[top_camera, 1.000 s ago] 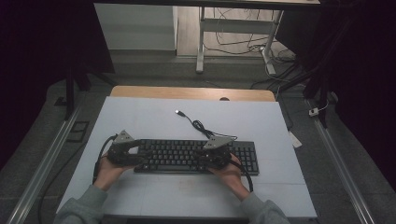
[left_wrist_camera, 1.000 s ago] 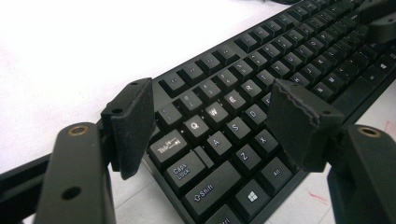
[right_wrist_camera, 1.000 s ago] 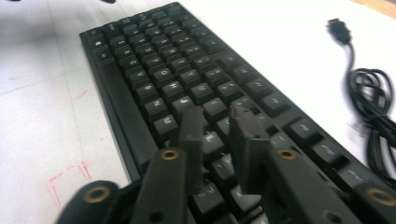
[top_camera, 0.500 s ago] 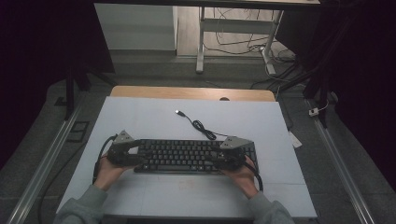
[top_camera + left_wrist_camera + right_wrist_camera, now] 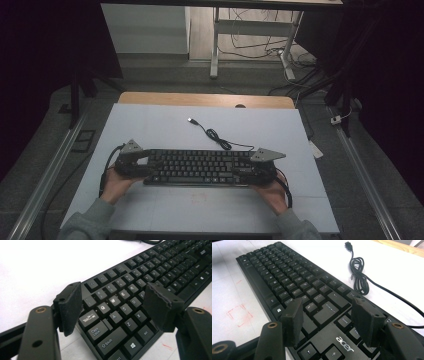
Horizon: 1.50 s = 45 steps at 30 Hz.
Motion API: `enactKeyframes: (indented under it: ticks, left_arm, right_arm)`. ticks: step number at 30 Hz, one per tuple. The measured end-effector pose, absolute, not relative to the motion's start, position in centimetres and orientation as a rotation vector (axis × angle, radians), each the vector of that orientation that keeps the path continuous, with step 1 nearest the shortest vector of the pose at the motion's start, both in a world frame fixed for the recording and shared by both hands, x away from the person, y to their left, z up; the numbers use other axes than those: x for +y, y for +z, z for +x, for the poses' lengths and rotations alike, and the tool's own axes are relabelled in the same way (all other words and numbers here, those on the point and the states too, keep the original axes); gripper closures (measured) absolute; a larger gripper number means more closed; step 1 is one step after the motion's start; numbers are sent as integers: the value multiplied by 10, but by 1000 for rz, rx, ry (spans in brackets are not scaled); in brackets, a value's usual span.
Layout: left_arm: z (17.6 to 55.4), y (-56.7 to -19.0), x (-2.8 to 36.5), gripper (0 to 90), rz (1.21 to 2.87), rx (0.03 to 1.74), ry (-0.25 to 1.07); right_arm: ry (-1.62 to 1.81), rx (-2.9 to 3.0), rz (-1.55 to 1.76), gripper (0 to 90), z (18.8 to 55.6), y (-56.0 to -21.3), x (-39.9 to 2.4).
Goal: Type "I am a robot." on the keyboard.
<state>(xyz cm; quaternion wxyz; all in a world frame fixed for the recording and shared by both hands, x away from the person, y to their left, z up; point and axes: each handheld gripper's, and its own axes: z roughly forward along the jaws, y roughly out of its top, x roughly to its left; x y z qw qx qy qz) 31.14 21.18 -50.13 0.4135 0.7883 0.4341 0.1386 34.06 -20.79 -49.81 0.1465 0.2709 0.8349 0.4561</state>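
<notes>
The left gripper (image 5: pixel 142 162) hangs over the keyboard's (image 5: pixel 197 167) left end, jaws wide, pads clear of the keys. The right gripper (image 5: pixel 255 167) sits over the other end; its jaws have just been opening and stand wide above the keys, gripping nothing. The keyboard lies flat near the desk's (image 5: pixel 150 125) front edge, long axis running left to right. Its cable (image 5: pixel 215 134) trails away toward the far side.

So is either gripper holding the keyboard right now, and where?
No. Both the left gripper and the right gripper hover open over the ends of the keyboard, pads clear of it.
</notes>
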Motion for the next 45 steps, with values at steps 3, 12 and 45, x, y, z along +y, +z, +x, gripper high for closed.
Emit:
enactKeyframes:
  ticks: [3,12,45]
  left_arm:
    - [310,-499,208,328,1980,1061,330]
    - [304,-494,195,358,1987,988,267]
    - [297,-503,164,885,2136,829,196]
  right_arm:
    - [1310,2406,780,427,341,-499,-207]
    - [1311,2398,778,427,342,-499,-207]
    - [1279,2422,768,427,343,-503,-204]
